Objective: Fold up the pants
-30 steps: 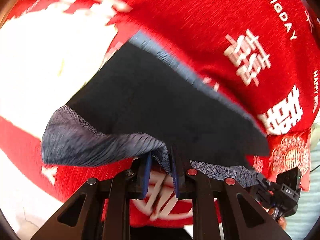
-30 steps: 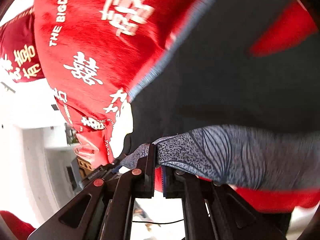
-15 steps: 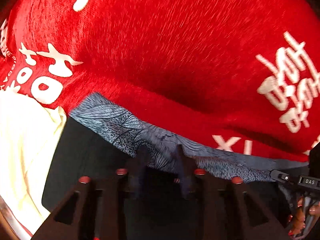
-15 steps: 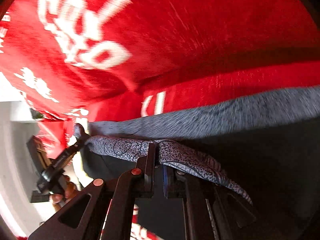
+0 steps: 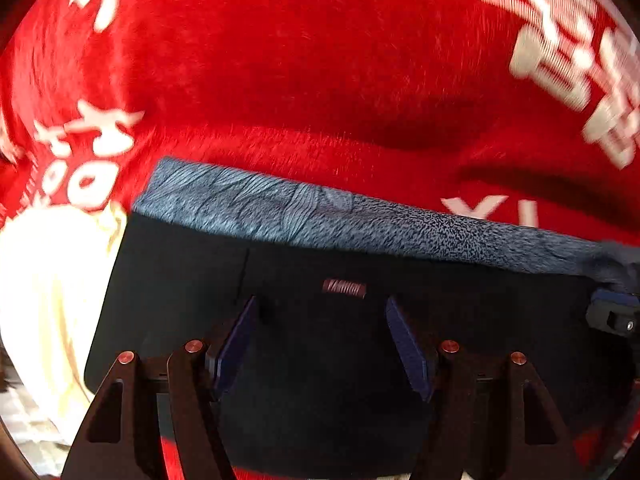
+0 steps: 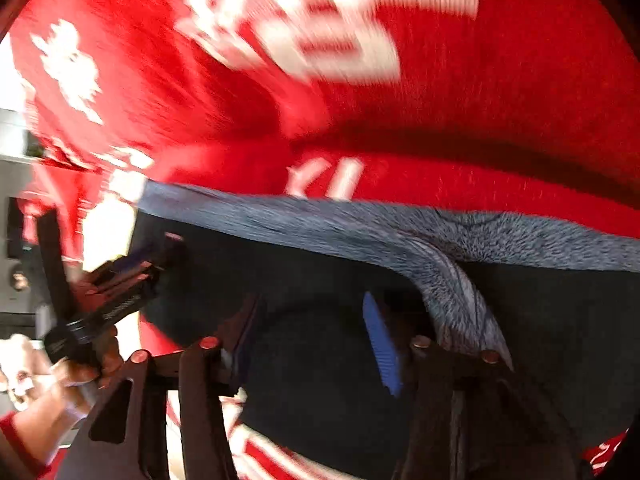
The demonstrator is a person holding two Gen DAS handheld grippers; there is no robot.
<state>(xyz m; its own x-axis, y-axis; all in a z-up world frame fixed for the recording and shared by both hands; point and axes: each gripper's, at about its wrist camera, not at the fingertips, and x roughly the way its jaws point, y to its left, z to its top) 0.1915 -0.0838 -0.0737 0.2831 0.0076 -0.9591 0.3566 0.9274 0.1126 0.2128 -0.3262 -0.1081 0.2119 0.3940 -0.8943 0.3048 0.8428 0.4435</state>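
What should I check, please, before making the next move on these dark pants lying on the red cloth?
1. Left gripper has let go: ok, jaws opening, nothing pinched between the pads.
2. Right gripper has let go: ok, jaws opening, no fabric between them.
3. Patterned grey waistband laid out along the far edge: ok in the left wrist view.
4. Waistband flat near the right gripper: not ok, a grey strip curls back over the dark pants.
5. Pant legs aligned: cannot tell, out of view.
6. Red cloth smooth: not ok, creased.
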